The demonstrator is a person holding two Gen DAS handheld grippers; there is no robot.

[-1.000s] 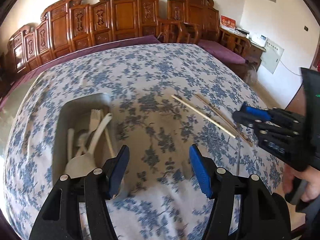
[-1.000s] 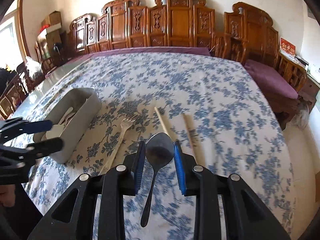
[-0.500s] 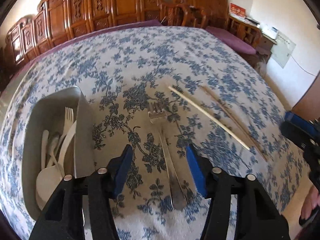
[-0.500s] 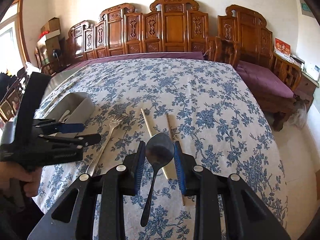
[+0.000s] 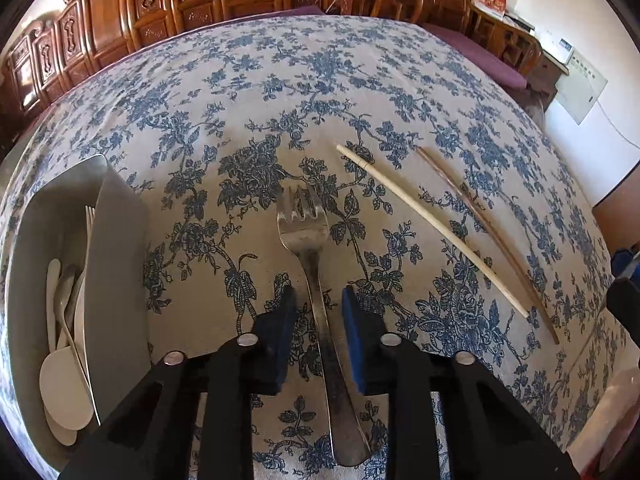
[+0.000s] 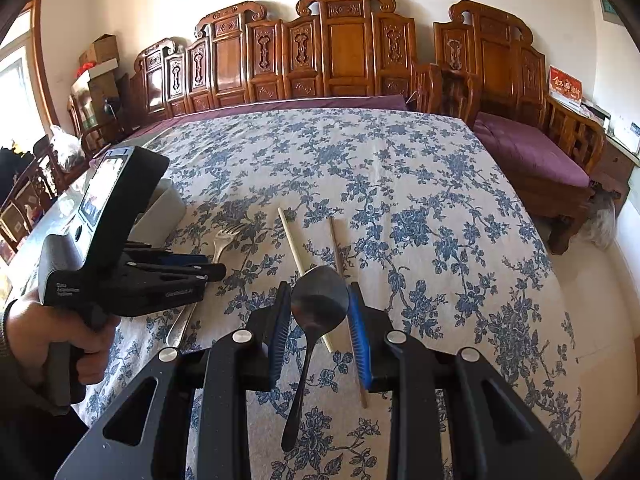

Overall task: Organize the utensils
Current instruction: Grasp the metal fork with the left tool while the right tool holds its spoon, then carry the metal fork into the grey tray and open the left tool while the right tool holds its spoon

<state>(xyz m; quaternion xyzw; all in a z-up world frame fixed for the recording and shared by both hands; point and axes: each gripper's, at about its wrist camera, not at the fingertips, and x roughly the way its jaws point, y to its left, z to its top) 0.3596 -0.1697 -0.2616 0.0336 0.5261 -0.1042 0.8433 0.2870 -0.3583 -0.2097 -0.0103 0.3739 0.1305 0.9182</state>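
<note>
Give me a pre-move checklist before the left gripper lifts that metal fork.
1. Silver metal fork handle between the left gripper jaws: ok.
2. Jaws pressing the handle: not ok; they have just been closing, gaps remain.
3. Fork lying flat on the blue floral tablecloth: ok.
4. Grey utensil box has room beside the white cutlery: ok.
5. Right gripper holds the dark metal spoon at the bowl: ok.
6. Two chopsticks off the fork: ok.
</note>
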